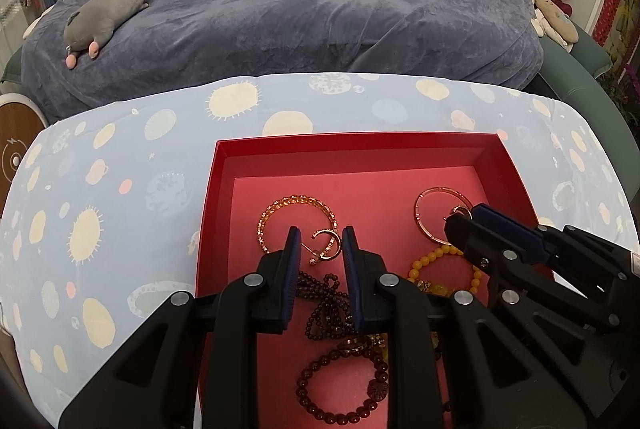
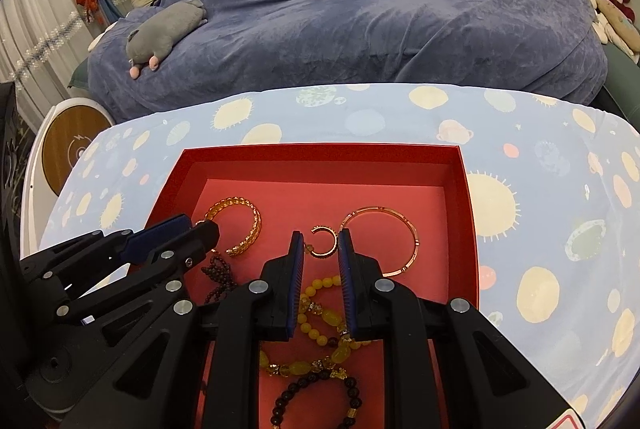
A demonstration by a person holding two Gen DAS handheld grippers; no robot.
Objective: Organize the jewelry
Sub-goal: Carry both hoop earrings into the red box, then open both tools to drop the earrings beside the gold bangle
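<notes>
1. A red box [image 1: 516,165] sits on a table covered with a pale blue spotted cloth [image 1: 120,189]; all the jewelry lies inside the box.
2. The left gripper [image 1: 320,241] hangs over the box with its jaws parted and nothing between them; a small gold open hoop earring [image 1: 326,245] shows in the gap, lying on the box floor.
3. The right gripper [image 2: 320,245] is likewise spread apart and empty, above the same hoop.
4. A wide amber-stone bangle [image 1: 296,221] lies left of the hoop, and a thin rose-gold bangle [image 2: 384,241] lies to the right.
5. Nearer the cameras lie a yellow bead bracelet [image 2: 320,313], a dark red bead strand [image 1: 324,305] and a dark red bead bracelet [image 1: 344,389].
6. Behind the table, a grey plush toy [image 1: 104,17] rests on a blue-grey blanket [image 1: 320,9].
</notes>
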